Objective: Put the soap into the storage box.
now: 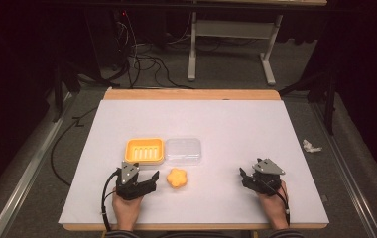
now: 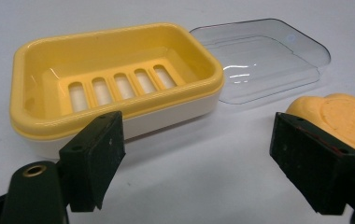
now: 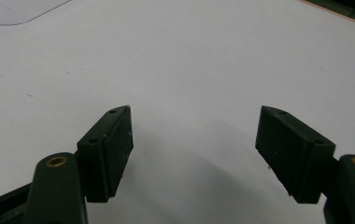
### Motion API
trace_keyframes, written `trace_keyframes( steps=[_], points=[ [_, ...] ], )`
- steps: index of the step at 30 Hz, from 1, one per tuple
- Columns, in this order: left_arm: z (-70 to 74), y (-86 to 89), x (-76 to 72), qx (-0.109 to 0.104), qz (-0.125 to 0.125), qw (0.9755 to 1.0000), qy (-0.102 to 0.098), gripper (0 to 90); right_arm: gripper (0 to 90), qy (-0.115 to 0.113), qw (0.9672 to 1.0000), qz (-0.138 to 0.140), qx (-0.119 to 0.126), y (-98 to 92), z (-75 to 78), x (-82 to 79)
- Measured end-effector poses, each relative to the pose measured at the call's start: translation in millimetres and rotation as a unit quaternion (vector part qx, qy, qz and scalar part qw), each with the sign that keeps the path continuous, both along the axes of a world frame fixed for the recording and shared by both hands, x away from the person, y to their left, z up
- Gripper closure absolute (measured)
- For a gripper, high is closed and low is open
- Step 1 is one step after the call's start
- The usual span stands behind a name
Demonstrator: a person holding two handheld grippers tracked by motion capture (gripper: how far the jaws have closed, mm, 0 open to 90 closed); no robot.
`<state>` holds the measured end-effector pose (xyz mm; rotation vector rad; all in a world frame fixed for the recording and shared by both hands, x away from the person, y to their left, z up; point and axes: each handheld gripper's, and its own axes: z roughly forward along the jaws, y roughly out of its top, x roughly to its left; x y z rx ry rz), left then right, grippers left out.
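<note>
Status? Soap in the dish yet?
Done: clear lid is off, lying beside the open dish. In hand: nothing; left gripper and right gripper are both open. Left: soap sits on the table, not in the dish.

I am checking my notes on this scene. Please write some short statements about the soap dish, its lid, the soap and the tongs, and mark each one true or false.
1. The yellow soap dish is empty. True.
2. The clear lid sits closed on the dish. False: it lies on the table beside the dish.
3. The orange soap lies on the table, nearer the person than the dish. True.
4. The left tongs grip the soap. False: their jaws are open and hold nothing.
5. The right tongs are open over bare table. True.
</note>
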<state>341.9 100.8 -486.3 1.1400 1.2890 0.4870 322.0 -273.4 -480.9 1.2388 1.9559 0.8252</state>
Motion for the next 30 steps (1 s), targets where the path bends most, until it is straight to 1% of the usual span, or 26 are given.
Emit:
trace_keyframes(
  steps=[4, 6, 10, 13, 17, 21, 22, 27, 28, 30],
  points=[
    [0.1, -1.1, -0.7, -0.001, 0.001, 1.0, -0.004, 19.3, 28.0, -0.001, 1.0, 0.001, 0.001, -0.3, -0.1, 0.3],
    [-0.2, -0.8, -0.9, 0.004, -0.001, 1.0, -0.003, 19.6, 28.0, -0.002, 1.0, 0.001, 0.002, -0.5, -0.1, 0.3],
    [-0.1, -0.8, -0.1, -0.001, 0.001, 1.0, 0.0, 20.0, 28.0, -0.002, 1.0, 0.001, 0.003, -1.0, 0.1, 0.2],
    [-0.1, -0.8, -0.2, 0.0, 0.0, 1.0, 0.0, 20.3, 28.0, -0.004, 1.0, 0.002, 0.003, -1.4, 0.0, 0.3],
    [0.3, 0.2, 0.5, -0.007, -0.003, 1.0, 0.004, 20.5, 28.0, -0.004, 1.0, 0.002, 0.003, -1.4, 0.0, 0.4],
    [0.6, 0.3, 0.0, -0.006, -0.006, 1.0, 0.003, 20.7, 28.0, -0.002, 1.0, 0.002, 0.003, -1.6, 0.2, 0.4],
    [0.8, 0.6, 0.1, -0.009, -0.007, 0.9999, 0.003, 20.8, 28.1, -0.002, 1.0, 0.002, 0.003, -1.6, 0.2, 0.4],
    [1.3, 1.8, 1.3, -0.013, -0.006, 0.9999, 0.008, 20.5, 28.0, -0.001, 1.0, 0.0, 0.003, -1.6, 0.3, 0.7],
    [1.8, 1.7, 1.4, -0.018, -0.006, 0.9998, 0.008, 20.4, 28.0, -0.001, 1.0, 0.0, 0.003, -1.6, 0.3, 0.7],
    [2.3, 2.8, 1.5, -0.021, -0.008, 0.9997, 0.009, 20.1, 28.1, -0.002, 1.0, 0.0, 0.004, -1.6, 0.1, 0.9]
  ],
)
